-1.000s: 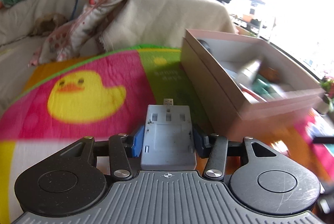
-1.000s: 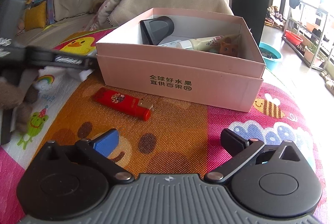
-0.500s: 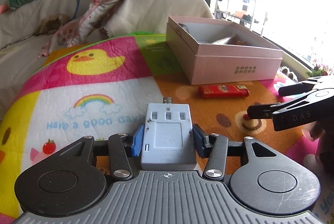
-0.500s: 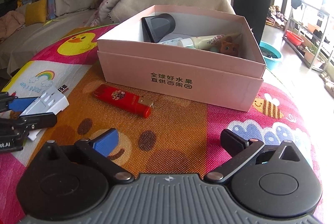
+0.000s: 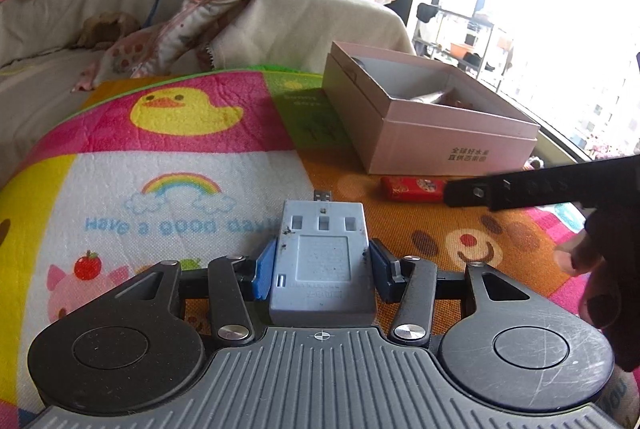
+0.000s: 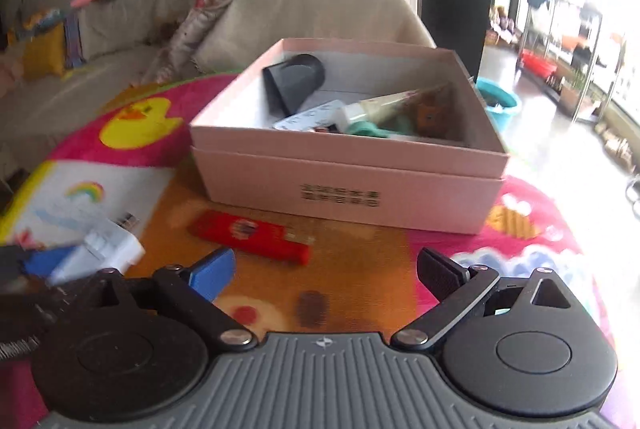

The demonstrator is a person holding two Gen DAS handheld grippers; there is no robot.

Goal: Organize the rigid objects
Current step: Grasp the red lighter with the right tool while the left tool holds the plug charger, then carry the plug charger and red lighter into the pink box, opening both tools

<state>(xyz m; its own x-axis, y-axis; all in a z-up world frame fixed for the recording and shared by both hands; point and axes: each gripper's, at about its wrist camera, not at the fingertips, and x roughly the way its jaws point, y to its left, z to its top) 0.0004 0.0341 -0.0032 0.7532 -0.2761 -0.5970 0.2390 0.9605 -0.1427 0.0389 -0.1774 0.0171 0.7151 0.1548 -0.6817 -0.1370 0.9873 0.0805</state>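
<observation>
Left gripper (image 5: 320, 269): fingers are pinching the grey USB charger block (image 5: 322, 261) across its two long sides, blue pads flat on the plastic, USB plug pointing away from you. It hangs just above the play mat (image 5: 168, 169), left of and well short of the pink box (image 5: 424, 117).

Handling, my read: hard plastic shell, light and stiff, so it won't deform under the pads. The sides look smooth, so it may slip if you swing it fast. The side grip near the middle is the right place. Keep off the plug end; that's the one fragile bit.

Right gripper (image 6: 326, 269): fingers are spread wide and just starting to close, with nothing between them. It sits short of the red lighter (image 6: 250, 237), which lies flat on the mat just in front of the box's printed face.

The lighter should be light and rigid with a glossy body, so likely slick. Take it across the short width at mid-length, not by the metal cap end. It lies at an angle to your fingers, so roll the wrist to square up first. It's low profile, so the tips need to go right down to the mat.

The box (image 6: 348, 165) is open-topped and already holds a black part, a tube and some small bits. The clearest space is on the left side.
</observation>
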